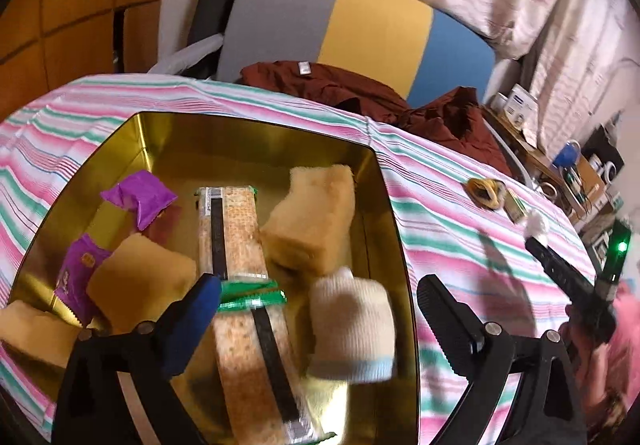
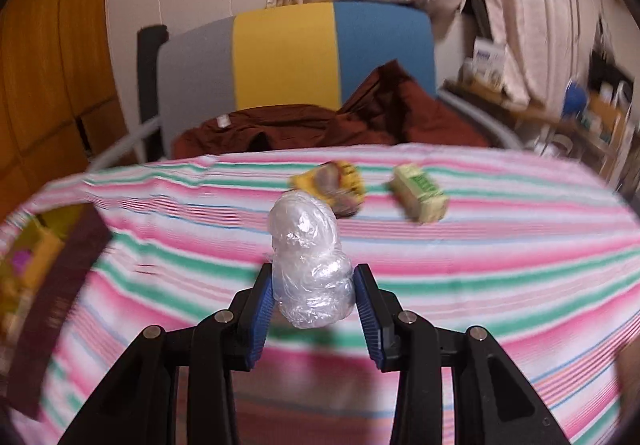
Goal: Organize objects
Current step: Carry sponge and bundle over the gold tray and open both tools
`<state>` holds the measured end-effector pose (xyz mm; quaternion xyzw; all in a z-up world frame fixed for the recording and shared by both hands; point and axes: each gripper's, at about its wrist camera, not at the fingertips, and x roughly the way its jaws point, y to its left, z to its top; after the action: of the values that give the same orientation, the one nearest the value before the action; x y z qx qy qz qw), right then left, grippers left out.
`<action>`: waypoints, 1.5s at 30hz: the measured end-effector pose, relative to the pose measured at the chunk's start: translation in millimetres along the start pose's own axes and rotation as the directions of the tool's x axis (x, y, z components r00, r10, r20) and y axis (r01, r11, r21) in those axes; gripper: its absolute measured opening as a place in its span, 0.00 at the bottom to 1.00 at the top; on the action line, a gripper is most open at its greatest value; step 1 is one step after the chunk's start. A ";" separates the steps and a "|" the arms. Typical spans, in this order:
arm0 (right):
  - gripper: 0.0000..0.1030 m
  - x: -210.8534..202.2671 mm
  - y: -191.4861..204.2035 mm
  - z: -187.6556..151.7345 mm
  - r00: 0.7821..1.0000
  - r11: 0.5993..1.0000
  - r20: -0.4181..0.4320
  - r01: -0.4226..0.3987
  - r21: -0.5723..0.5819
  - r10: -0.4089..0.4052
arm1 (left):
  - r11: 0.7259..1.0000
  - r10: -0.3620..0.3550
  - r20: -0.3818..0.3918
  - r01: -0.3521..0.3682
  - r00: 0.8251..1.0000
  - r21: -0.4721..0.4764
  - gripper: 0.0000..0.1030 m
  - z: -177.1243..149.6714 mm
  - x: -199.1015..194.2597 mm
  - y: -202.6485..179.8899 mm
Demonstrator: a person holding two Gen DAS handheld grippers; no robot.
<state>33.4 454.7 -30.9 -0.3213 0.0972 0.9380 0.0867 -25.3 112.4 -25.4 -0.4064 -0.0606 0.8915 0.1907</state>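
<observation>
A gold tin (image 1: 384, 181) sits on the striped tablecloth (image 1: 460, 241). It holds a long cracker pack (image 1: 240, 245), yellow sponges (image 1: 312, 221), purple wrappers (image 1: 140, 197) and a blurred white sock (image 1: 352, 329) between my fingers. My left gripper (image 1: 320, 297) is open above the tin. My right gripper (image 2: 314, 297) is shut on a clear plastic-wrapped bundle (image 2: 308, 253), held above the cloth. It also shows in the left wrist view (image 1: 560, 269). A pile of rubber bands (image 2: 332, 185) and a small green box (image 2: 420, 197) lie beyond it.
A dark red garment (image 2: 320, 121) lies at the table's far edge, in front of a grey, yellow and blue chair (image 2: 288, 57). A cluttered shelf (image 1: 560, 161) stands to the right. The tin's edge (image 2: 28, 257) shows at the left of the right wrist view.
</observation>
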 end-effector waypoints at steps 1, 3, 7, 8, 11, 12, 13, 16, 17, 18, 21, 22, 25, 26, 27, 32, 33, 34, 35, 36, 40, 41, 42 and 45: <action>0.38 -2.3 8.7 -0.9 1.000 1.000 -0.006 -0.028 0.000 0.028 | 1.000 -0.003 0.009 0.003 1.000 0.009 0.96 -3.4 -3.0 0.1; 0.38 -6.2 27.0 -2.4 0.997 0.997 -0.012 -0.077 -0.005 0.077 | 1.000 -0.012 0.025 0.011 1.000 0.024 0.97 -10.4 -8.9 1.7; 0.38 -14.8 74.1 1.1 0.982 0.981 -0.022 -0.190 -0.048 0.189 | 0.999 -0.007 0.040 0.006 0.999 0.035 1.00 -21.9 -18.9 8.1; 0.38 -16.9 87.4 2.7 0.976 0.974 -0.024 -0.216 -0.065 0.215 | 0.999 -0.002 0.039 0.001 0.999 0.033 1.00 -24.1 -20.5 10.8; 0.38 -18.1 120.6 9.2 0.958 0.953 -0.043 -0.286 -0.105 0.283 | 1.000 0.001 0.040 -0.002 0.999 0.019 1.00 -27.6 -23.7 17.8; 0.38 -17.2 135.6 11.2 0.949 0.941 -0.056 -0.315 -0.119 0.311 | 1.000 0.003 0.041 -0.004 0.999 0.016 1.00 -28.7 -24.8 20.0; 0.38 -16.6 145.7 13.1 0.942 0.934 -0.064 -0.334 -0.129 0.329 | 1.000 0.006 0.043 -0.006 0.999 0.011 1.00 -29.6 -26.5 22.6; 0.38 -10.5 181.2 19.0 0.920 0.906 -0.118 -0.390 -0.165 0.375 | 1.000 0.015 0.059 -0.016 0.998 0.017 1.00 -32.6 -32.6 26.3; 0.38 -7.3 192.1 20.7 0.912 0.897 -0.140 -0.407 -0.174 0.386 | 1.000 0.022 0.066 -0.023 0.998 0.021 1.00 -34.0 -35.4 28.2; 0.38 -2.6 206.7 23.3 0.899 0.884 -0.172 -0.431 -0.182 0.403 | 0.999 0.023 0.072 -0.024 0.997 0.022 1.00 -35.3 -37.7 29.5; 0.38 10.2 240.6 25.2 0.866 0.856 -0.258 -0.481 -0.189 0.429 | 0.999 0.031 0.090 -0.034 0.995 0.031 1.00 -37.4 -44.6 36.0; 0.38 15.0 250.2 25.0 0.852 0.846 -0.289 -0.498 -0.191 0.437 | 0.999 0.035 0.092 -0.038 0.995 0.035 1.00 -38.5 -46.3 37.6; 0.38 28.1 276.8 21.2 0.829 0.828 -0.357 -0.521 -0.209 0.432 | 0.998 0.041 0.095 -0.046 0.995 0.042 1.00 -42.0 -50.3 43.0; 0.38 33.8 286.8 18.8 0.819 0.822 -0.383 -0.528 -0.212 0.427 | 0.998 0.044 0.096 -0.048 0.994 0.040 1.00 -43.3 -51.6 45.3; 0.38 38.2 291.6 16.6 0.812 0.821 -0.399 -0.533 -0.207 0.426 | 0.998 0.046 0.097 -0.050 0.994 0.037 1.00 -43.6 -52.6 48.4; 0.38 62.1 311.0 10.3 0.771 0.823 -0.482 -0.545 -0.159 0.417 | 0.998 0.055 0.094 -0.056 0.994 0.007 1.00 -45.1 -54.7 58.4; 0.38 66.4 314.3 11.1 0.765 0.822 -0.492 -0.548 -0.154 0.417 | 0.998 0.056 0.094 -0.056 0.994 0.000 1.00 -44.4 -54.8 60.2; 0.38 69.1 317.6 10.2 0.761 0.821 -0.497 -0.550 -0.152 0.417 | 0.998 0.057 0.093 -0.056 0.994 -0.008 1.00 -43.7 -55.0 61.6; 0.40 70.6 320.1 9.9 0.764 0.824 -0.495 -0.546 -0.152 0.414 | 0.998 0.058 0.093 -0.057 0.994 -0.018 1.00 -43.5 -55.2 63.5; 0.40 72.6 322.3 10.2 0.766 0.828 -0.492 -0.541 -0.147 0.414 | 0.998 0.059 0.094 -0.057 0.994 -0.027 1.00 -43.8 -56.1 65.3; 0.44 76.2 321.5 9.9 0.754 0.831 -0.493 -0.546 -0.102 0.435 | 0.997 0.056 0.085 -0.051 0.995 -0.062 1.00 -45.3 -56.5 71.2; 0.45 74.2 319.2 9.4 0.755 0.833 -0.488 -0.545 -0.098 0.437 | 0.996 0.056 0.084 -0.051 0.995 -0.067 1.00 -45.4 -56.5 72.1; 0.45 71.5 317.2 8.9 0.756 0.833 -0.486 -0.546 -0.095 0.440 | 0.996 0.057 0.085 -0.051 0.995 -0.069 1.00 -45.4 -56.7 72.5; 0.45 60.4 308.4 9.5 0.763 0.829 -0.463 -0.551 -0.098 0.452 | 0.996 0.050 0.090 -0.042 0.995 -0.084 1.00 -45.4 -58.1 72.5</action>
<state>-88.6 165.1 -21.9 -0.4851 0.0882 0.8393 -0.2292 22.3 21.0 -33.8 -0.3738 -0.0965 0.9101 0.1504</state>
